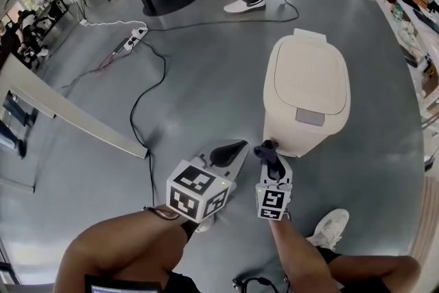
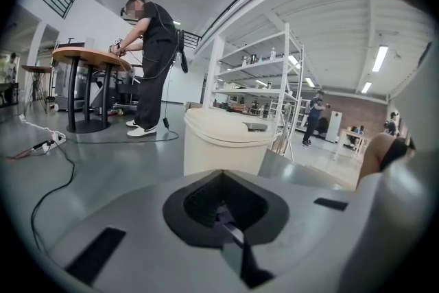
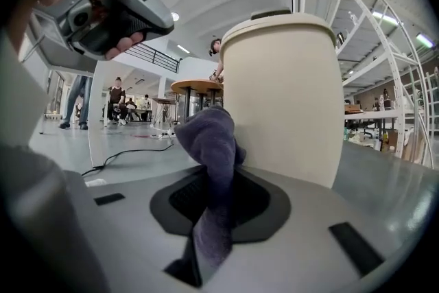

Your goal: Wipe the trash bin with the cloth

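Right claw [image 1: 268,156] clamped on purple cloth [image 3: 214,141]. The wad sticks out past the jaws, likely so fabric leads onto the beige trash bin [image 3: 285,92] just ahead. Contact unclear. Left claw [image 1: 228,153] closed, empty, idle beside it.
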`<state>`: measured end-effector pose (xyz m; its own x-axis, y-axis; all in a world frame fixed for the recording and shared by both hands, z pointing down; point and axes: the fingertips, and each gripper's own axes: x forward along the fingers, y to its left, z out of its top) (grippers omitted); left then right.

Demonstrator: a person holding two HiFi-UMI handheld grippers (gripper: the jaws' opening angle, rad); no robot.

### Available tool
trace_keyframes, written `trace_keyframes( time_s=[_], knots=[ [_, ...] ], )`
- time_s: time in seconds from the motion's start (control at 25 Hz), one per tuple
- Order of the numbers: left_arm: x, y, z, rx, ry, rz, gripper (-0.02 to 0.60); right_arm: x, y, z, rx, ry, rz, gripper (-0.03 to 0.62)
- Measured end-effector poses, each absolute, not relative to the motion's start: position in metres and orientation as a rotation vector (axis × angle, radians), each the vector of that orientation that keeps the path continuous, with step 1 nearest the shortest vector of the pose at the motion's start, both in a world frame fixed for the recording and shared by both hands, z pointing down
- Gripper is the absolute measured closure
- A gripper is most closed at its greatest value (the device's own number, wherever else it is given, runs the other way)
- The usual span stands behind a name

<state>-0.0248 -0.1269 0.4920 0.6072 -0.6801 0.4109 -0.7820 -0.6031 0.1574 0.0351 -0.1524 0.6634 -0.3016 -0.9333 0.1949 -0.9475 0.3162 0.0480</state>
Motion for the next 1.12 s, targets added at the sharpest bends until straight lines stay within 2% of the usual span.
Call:
trace_keyframes(
  time_s=[0.48,0.76,1.12],
  knots=[
    [0.014,-0.133,0.497,2.591,-1.054,0.576,0.583,0.137,-0.136,0.697,1.937,-2.124,0.295,0.519],
    [0.065,-0.131,0.488,2.683,-0.94,0.638,0.584,0.186,-0.136,0.677,1.999,-2.08,0.332,0.519],
    [0.155,-0.101,0.455,2.868,-0.748,0.753,0.584,0.232,-0.128,0.611,1.855,-2.196,0.78,0.519]
  ],
)
